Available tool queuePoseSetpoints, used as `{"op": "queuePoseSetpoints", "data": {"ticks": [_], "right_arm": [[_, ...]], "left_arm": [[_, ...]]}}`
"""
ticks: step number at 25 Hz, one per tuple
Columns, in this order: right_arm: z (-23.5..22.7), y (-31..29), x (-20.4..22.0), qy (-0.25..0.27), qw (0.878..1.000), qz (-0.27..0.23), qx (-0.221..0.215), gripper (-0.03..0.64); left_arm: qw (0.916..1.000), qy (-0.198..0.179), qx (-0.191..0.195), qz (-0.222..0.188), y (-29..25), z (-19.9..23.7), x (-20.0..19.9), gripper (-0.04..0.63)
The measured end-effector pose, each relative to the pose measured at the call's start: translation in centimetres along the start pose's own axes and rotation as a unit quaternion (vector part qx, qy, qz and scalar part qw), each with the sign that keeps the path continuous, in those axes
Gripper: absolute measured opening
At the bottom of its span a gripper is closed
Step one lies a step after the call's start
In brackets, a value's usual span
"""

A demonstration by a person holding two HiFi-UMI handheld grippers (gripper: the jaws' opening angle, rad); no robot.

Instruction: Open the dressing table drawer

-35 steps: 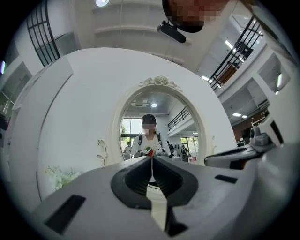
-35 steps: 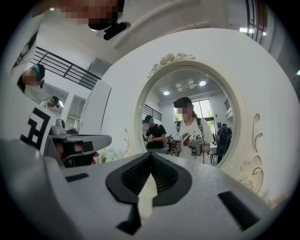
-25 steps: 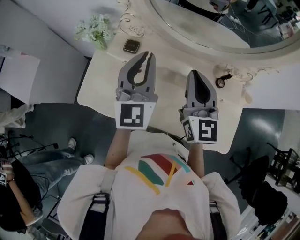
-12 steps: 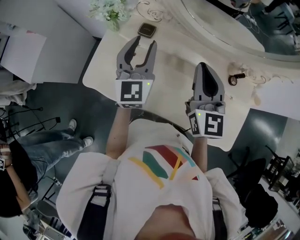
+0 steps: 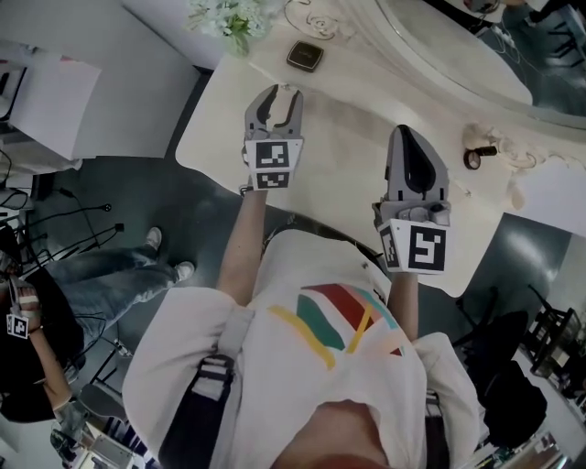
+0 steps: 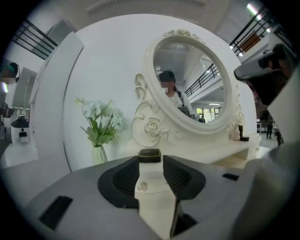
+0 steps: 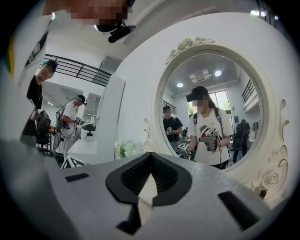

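The cream dressing table lies below me, its drawer front hidden under the top in the head view. My left gripper hangs low at the table's front left with its jaws open. In the left gripper view a small flower-shaped drawer knob shows on a cream face between the open left gripper jaws; I cannot tell whether they touch it. My right gripper hovers over the table's right half, shut and empty. In its own view the right gripper points at the oval mirror.
A small dark box and a vase of white flowers stand at the table's back left. A black ring-like item lies by the mirror frame. White paper is at the right. A bystander is at left.
My left gripper has opened and sunk toward the table's front edge. The right gripper has shifted only a little and stays shut.
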State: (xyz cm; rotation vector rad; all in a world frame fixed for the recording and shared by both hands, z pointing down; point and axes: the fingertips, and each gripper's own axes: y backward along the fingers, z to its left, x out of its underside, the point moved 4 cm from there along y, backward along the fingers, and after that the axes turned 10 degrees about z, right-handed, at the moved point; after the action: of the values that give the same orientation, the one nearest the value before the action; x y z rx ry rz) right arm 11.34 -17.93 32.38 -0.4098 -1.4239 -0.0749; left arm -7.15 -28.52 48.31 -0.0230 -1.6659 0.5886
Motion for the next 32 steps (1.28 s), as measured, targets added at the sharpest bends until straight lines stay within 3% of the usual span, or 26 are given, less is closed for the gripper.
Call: {"op": "queuePoseSetpoints", "data": {"ticks": [7,10,21,25,32], "right_arm": [[-0.3,-0.3,0.7,0.001,1.0,0.015,0.004,0.0],[-0.4,-0.5,1.0,0.0,1.0,0.021,0.006,0.0],[-0.4,-1.3,2.1,-0.001,0.999,0.039,-0.001,0.0],[-0.4,-1.5,2.2,0.0,0.999,0.04,-0.002,0.0],[0.1,-1.6,2.5,0.003,0.999,0.047,-0.009,0.0]], "left_arm": [[0.995,0.02,0.011,0.098,-3.7,0.8,5.1,0.144],[0.9927,0.018,0.012,0.119,-5.0,1.3,6.2,0.143],[0.9896,-0.003,0.019,0.143,-7.3,2.2,7.1,0.141],[0.988,-0.02,0.023,0.152,-7.5,2.2,7.1,0.103],[0.987,-0.034,0.03,0.154,-7.5,2.2,7.1,0.097]]}}
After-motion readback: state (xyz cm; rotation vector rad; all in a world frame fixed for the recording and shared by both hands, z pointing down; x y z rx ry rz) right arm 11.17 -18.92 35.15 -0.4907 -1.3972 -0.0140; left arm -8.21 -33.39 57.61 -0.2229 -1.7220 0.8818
